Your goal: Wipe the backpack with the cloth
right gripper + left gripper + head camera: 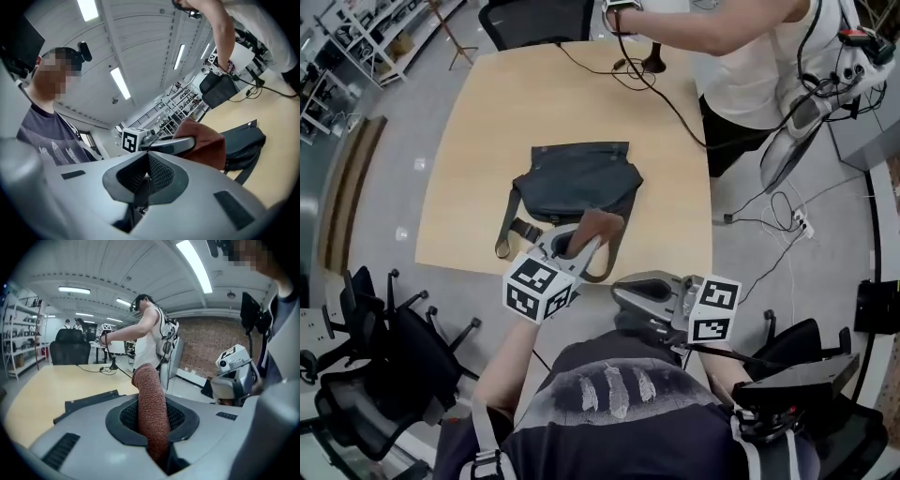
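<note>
A dark grey backpack (577,180) lies flat in the middle of the tan table (469,141). Over the table's near edge, just short of the bag, my left gripper (579,247) is shut on a brown cloth (597,227). In the left gripper view the cloth (151,408) stands up in a roll from the shut jaws of the left gripper (154,427), with the backpack's edge (89,401) beyond. My right gripper (623,295) hangs off the table near my body, its jaws shut on nothing (148,178). The right gripper view shows the cloth (206,146) and the backpack (246,140).
Another person (741,47) leans over the table's far right corner, where a black cable (642,80) trails. Office chairs (384,347) stand at my left and another (534,19) at the far side. More cables (778,206) lie on the floor at right.
</note>
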`<state>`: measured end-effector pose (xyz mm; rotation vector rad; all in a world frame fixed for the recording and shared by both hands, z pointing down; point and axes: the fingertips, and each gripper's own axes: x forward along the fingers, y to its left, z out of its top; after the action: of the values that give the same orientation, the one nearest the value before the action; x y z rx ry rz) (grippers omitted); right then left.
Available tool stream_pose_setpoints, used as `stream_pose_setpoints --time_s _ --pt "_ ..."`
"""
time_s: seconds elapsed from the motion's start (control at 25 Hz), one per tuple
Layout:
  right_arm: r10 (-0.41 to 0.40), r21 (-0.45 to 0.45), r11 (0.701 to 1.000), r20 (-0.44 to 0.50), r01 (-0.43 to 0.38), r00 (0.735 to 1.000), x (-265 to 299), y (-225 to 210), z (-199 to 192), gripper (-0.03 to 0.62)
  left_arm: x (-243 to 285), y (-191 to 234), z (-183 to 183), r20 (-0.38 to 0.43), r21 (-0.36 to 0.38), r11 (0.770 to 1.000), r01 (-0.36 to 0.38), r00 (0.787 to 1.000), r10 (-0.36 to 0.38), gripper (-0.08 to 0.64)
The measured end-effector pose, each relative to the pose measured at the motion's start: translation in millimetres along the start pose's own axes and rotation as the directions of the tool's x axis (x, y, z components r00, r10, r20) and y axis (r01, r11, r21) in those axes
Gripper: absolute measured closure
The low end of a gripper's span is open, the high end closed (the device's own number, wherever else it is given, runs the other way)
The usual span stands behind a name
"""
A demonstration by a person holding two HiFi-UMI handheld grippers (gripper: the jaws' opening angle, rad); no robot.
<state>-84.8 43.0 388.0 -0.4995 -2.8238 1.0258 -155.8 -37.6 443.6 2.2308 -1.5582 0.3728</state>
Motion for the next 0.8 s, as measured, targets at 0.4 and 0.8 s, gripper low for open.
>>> stream_pose_setpoints --time_s 0.4,0.8 --pt "-0.039 0.016 0.999 0.058 0.038 0.998 -66 -78 62 0.591 166 84 35 -0.143 0.427 0.882 -0.201 0.948 0.285 0.505" --pt "-0.214 0.079 0.975 0.123 0.205 0.969 -90 -111 72 0.591 274 107 -64 -0.515 0.652 0.735 0.187 0.82 0.249 0.505"
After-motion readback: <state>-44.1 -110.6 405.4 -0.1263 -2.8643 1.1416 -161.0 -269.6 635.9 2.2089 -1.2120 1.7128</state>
